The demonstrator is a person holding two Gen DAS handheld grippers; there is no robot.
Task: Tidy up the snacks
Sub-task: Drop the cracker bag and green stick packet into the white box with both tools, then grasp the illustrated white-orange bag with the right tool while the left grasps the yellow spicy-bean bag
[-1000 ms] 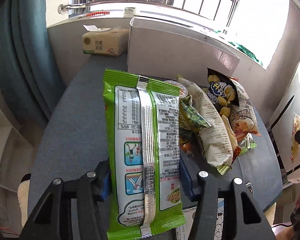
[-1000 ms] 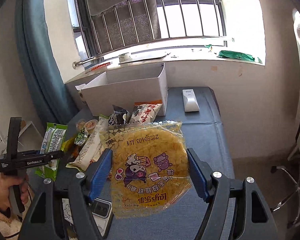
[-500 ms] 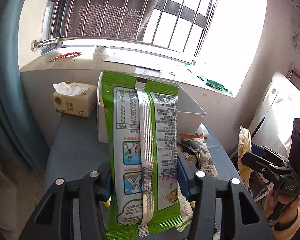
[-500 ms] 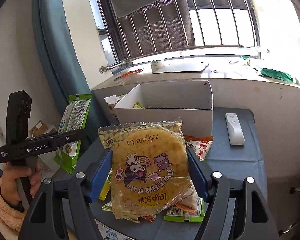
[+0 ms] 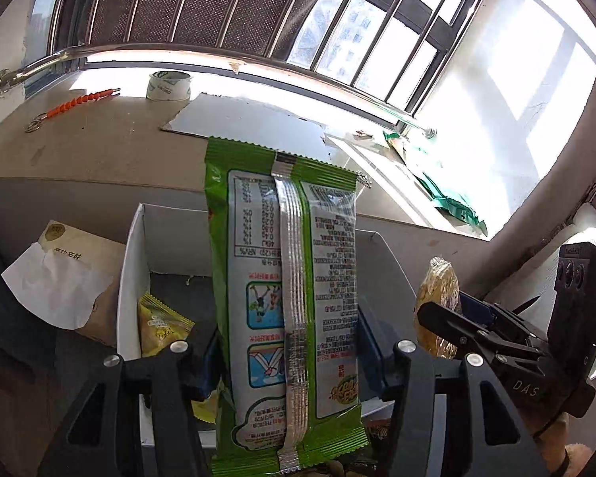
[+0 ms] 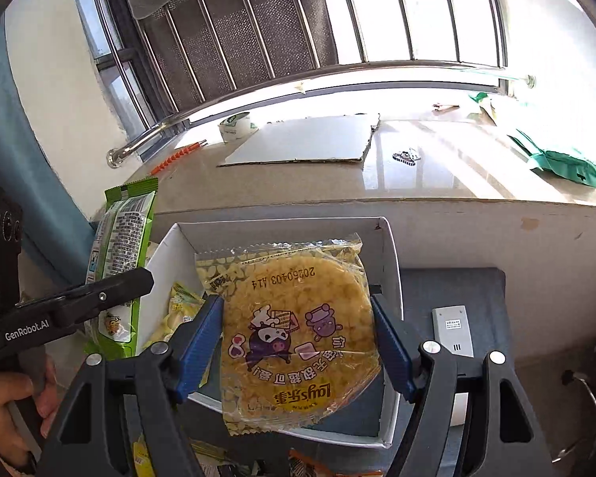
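Left claw [image 5: 288, 357] just opened around green packet [image 5: 282, 270]; right claw [image 6: 298, 344] pinches yellow packet [image 6: 294, 310], its view alone showing remote [image 6: 452, 330].

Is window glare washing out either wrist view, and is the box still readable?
Left wrist: the window blows out the upper right, bars bow from fisheye, the white box stays readable. Right wrist: glare bleaches the sill at right; the yellow snack bag is sharp.
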